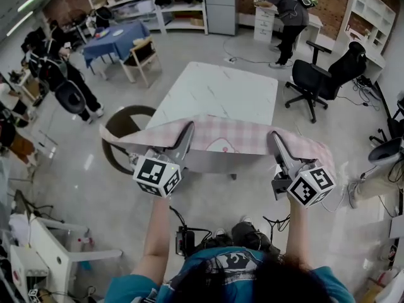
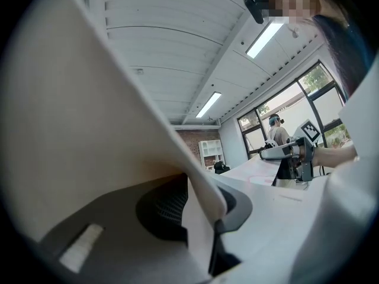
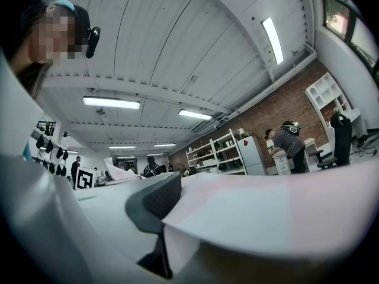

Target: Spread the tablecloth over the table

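Tablecloth, pale pink check pattern

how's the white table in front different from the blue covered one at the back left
The white table shows a bare marbled top; the blue-covered table is draped all over in blue. The white table has a pink checked tablecloth held at its near edge by the left gripper and right gripper; the blue-covered table has no gripper near it and carries small items. Both have rectangular tops.
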### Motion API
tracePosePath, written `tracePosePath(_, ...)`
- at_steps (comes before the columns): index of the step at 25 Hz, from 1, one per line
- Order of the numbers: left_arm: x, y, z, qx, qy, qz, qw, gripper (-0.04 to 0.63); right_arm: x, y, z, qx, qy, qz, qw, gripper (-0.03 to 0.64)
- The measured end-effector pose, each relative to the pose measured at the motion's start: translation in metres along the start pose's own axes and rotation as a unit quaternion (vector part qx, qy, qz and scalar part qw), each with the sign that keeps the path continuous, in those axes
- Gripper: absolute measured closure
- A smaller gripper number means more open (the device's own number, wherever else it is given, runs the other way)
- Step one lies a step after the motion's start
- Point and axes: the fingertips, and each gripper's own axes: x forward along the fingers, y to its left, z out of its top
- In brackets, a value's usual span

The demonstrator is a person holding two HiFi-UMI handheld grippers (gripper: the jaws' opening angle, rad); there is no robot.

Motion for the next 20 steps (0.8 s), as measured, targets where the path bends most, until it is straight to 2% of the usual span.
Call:
tracePosePath(7, 0.029, 0.054, 0.037, -0.002, -0.011, 0.021, 0.9997, 0.526, 0.069, 0.002, 0.056, -0.038, -0.007, 0.028, 0.999, 0.528)
tracePosePath(13, 0.064, 0.101, 0.03, 0.015, -0.004, 0.033, 0.9993, 0.526, 0.131, -0.018, 0.06, -0.055, -0.013, 0.05, 0.997, 0.528)
tracePosePath(20, 0.141, 0.158, 0.012, 0.017, 0.022, 0.036, 0.999, 0.525, 0.215, -0.081, 0.057, -0.023, -0.007, 0.075, 0.997, 0.528)
